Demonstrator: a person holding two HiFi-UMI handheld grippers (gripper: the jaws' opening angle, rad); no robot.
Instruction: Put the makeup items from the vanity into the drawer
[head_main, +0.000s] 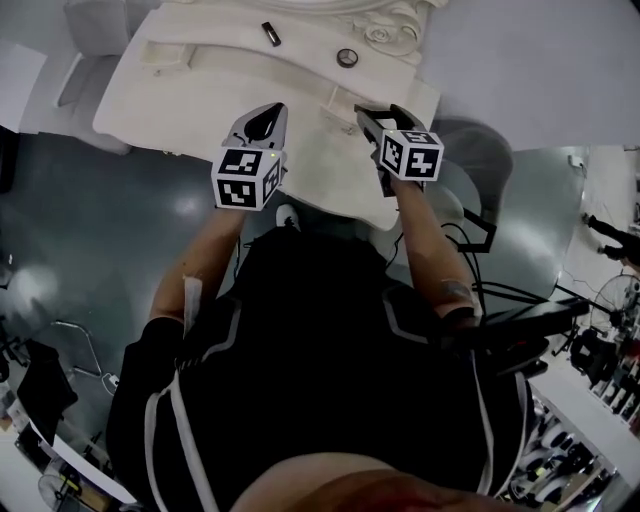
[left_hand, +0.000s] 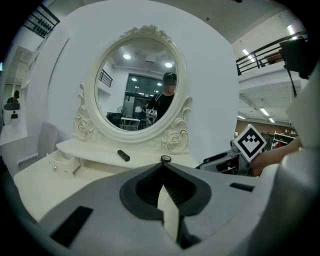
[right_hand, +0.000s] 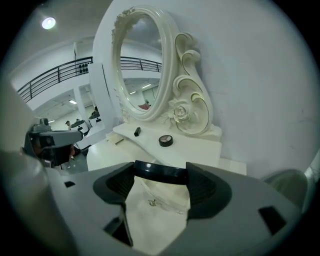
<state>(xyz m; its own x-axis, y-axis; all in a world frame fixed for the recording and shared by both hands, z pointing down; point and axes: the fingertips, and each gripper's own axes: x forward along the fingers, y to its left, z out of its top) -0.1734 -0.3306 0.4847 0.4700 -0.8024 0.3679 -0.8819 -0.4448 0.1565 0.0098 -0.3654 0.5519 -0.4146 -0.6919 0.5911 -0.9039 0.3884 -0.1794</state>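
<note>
I take this step to be carrying one item to the drawer. The white table (head_main: 200, 85) fills the far side, with its oval mirror (left_hand: 140, 80) upright at the back. My right gripper (right_hand: 160, 176) is clamped on a black round case (right_hand: 150, 170), held flat across both jaws above the table's near edge; my left gripper (left_hand: 162, 169) is closed on nothing, just to its left. Under the right jaws I see a small metal knob (right_hand: 151, 202), probably the drawer pull; I cannot tell whether the drawer is open. If it is shut, I would pull that knob with the free left gripper, hold the case level, and release it only once it is low inside. Two items sit on the far shelf: a dark tube (left_hand: 123, 155) on the left and a round compact (right_hand: 165, 140) to its right, apart. The room is a large hall with a railed balcony (right_hand: 75, 70); the floor (head_main: 110, 230) is glossy grey; the table top looks smooth, so things may slide.
</note>
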